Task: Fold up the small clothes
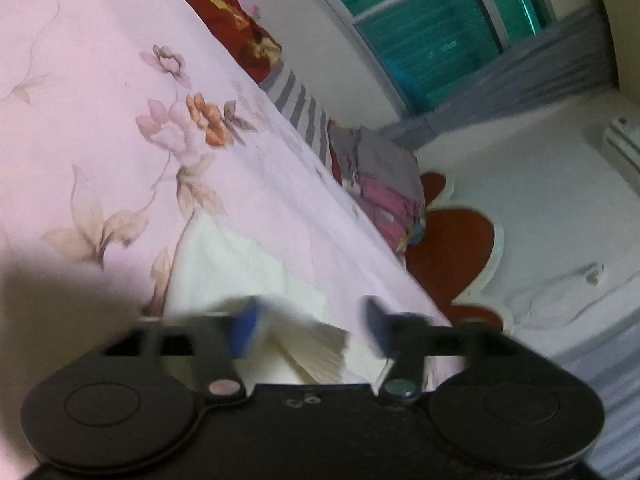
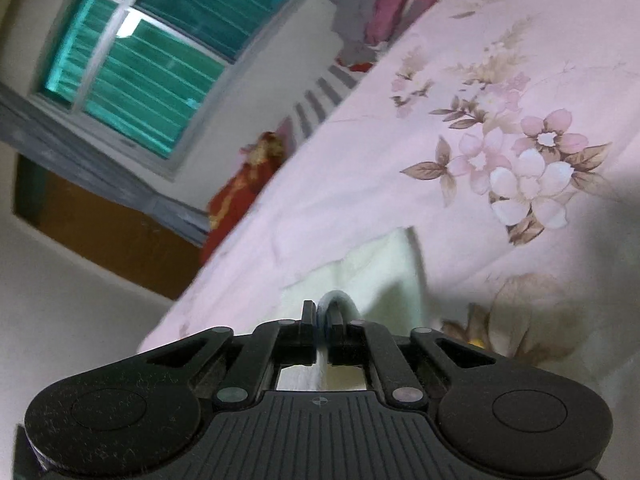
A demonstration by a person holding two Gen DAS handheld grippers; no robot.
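left claw (image 1: pixel 310 326), jaws apart, cream garment (image 1: pixel 248 264) lying between them on the pink floral bed sheet (image 1: pixel 120 100), unpinched. right claw (image 2: pixel 322 320), jaws nearly together, clamped on a grey-edged fold of the same garment (image 2: pixel 376 272), just ahead.

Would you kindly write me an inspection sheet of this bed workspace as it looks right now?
Surface: pink floral bedsheet covering the bed.
Job's things: cream-white cloth on the sheet, one edge lying between the left gripper's fingers; pads apart from it.
Clutter: pile of grey and pink clothes and a red patterned fabric at the bed's far edge.
Grippers: left gripper open; right gripper nearly closed, with a grey-edged fold of cloth between its fingers; whether it is pinched is unclear.
Cables: nothing seen.
Surroundings: green-glazed window, white wall, red heart-shaped headboard.
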